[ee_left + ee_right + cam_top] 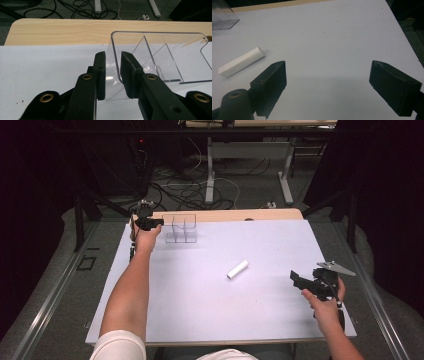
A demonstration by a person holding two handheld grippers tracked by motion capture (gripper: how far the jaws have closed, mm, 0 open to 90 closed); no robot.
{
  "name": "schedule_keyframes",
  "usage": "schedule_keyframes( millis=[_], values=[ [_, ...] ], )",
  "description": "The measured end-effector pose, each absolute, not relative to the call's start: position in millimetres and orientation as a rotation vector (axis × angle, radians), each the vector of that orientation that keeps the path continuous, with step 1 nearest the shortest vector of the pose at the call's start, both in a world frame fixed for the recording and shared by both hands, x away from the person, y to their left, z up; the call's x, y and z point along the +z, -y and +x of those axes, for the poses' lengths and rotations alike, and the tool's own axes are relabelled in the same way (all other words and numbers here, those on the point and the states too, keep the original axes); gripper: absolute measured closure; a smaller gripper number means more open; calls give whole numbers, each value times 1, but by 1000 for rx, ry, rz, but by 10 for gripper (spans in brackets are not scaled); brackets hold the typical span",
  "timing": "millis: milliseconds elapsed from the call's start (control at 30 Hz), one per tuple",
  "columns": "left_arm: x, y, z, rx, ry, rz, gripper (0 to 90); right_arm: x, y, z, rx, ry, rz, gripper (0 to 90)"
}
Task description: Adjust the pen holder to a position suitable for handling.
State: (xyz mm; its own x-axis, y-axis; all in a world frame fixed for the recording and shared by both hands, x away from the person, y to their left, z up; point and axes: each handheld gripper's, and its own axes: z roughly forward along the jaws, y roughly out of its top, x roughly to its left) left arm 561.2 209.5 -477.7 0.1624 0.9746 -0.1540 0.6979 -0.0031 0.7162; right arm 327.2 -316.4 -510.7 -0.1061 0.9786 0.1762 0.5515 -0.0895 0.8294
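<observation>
A clear plastic divided box [181, 228] stands at the far left of the white table top [225, 310]. My left gripper [156, 222] reaches it from the left. In the left gripper view its two black jaws straddle the near corner wall of the box [162, 57], narrowly apart, and the left gripper [113, 56] still shows a gap around the thin wall. A white cylinder [237, 269] lies on its side in the middle of the table. My right gripper [298, 283] hovers near the right edge, wide open and empty [329, 75], with the cylinder [242, 61] off to its left.
A bare wooden strip [225, 214] runs along the table's far edge behind the box. Beyond it are floor cables [185, 190] and white desk legs [210, 170]. Dark curtains stand on both sides.
</observation>
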Motion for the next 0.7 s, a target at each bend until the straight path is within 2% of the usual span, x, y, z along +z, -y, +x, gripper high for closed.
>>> schedule_keyframes(
  millis=[233, 700],
  values=[
    [-479, -205, 563, 530, -1606, 1754, 826, -511, 318, 327, 1105, -1680, 1669, 144],
    [-478, -194, 570, 582, -1675, 1784, 871, -511, 318, 327, 1126, -1677, 1664, 145]
  ],
)
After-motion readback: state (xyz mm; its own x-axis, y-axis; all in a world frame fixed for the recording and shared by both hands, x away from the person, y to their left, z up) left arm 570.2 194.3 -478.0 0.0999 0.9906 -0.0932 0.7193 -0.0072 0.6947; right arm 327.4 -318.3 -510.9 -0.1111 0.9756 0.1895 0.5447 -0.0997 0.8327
